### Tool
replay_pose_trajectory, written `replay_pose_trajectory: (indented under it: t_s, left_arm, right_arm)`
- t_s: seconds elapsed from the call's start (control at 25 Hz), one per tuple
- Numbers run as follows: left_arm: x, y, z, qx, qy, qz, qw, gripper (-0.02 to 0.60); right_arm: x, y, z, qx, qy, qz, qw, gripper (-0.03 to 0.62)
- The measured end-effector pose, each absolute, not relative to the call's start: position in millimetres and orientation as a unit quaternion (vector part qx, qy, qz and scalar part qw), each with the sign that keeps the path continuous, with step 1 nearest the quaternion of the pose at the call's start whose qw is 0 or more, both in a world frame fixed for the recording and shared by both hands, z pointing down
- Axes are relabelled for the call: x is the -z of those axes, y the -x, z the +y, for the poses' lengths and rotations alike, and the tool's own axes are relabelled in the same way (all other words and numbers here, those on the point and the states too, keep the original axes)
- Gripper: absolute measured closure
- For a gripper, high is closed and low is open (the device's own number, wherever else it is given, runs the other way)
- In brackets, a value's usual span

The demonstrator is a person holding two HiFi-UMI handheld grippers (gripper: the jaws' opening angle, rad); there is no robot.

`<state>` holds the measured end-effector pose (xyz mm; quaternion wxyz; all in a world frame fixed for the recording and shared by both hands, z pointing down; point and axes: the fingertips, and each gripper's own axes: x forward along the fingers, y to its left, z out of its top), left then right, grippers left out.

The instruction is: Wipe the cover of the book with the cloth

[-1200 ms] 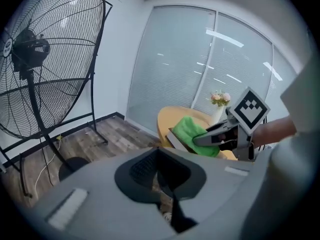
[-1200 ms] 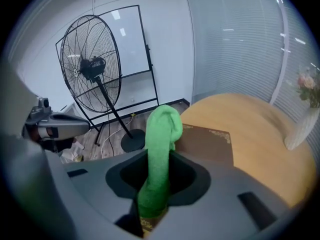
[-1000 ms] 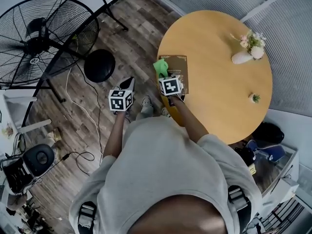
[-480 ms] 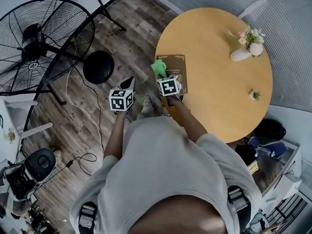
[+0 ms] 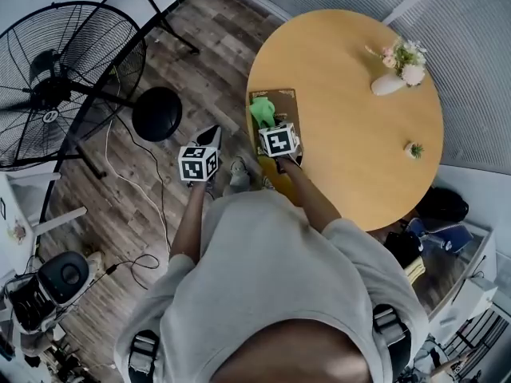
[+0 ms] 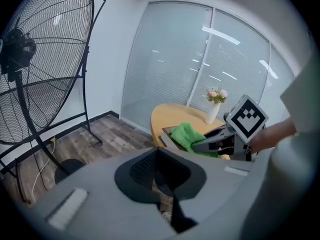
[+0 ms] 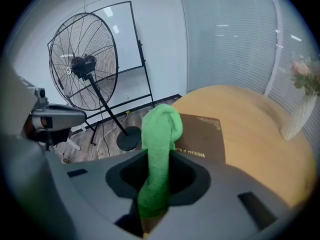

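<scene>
A brown book (image 5: 284, 102) lies on the round wooden table (image 5: 359, 158) near its left edge. My right gripper (image 5: 270, 123) is shut on a green cloth (image 5: 263, 110), which rests over the book's left part. In the right gripper view the cloth (image 7: 160, 134) stands up from between the jaws, and the book (image 7: 206, 140) lies just beyond it. My left gripper (image 5: 209, 137) hangs over the floor to the left of the table, shut, with nothing in it. From the left gripper view I see the cloth (image 6: 187, 135) and the book's edge (image 6: 167, 136).
A white vase of flowers (image 5: 393, 76) stands at the table's far right, and a tiny plant (image 5: 413, 149) at its right edge. A large standing fan (image 5: 60, 78) with a black round base (image 5: 157, 113) and cables occupies the wooden floor on the left.
The right gripper with the cloth has shifted slightly further onto the book from its left edge. The left gripper has stayed in place.
</scene>
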<state>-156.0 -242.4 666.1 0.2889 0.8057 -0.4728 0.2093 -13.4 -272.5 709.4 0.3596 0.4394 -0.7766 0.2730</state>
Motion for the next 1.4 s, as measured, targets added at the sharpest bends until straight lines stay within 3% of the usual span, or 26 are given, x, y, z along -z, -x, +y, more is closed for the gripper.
replay_pose_trajectory:
  t_s: [1.4]
  left_arm:
    - [-667.3, 125.4, -248.7, -0.219, -0.820, -0.446, 0.285, 0.574]
  right_arm:
    - [-710.1, -89.1, -275.9, -0.288, -0.508, -0.726, 0.363, 0.490]
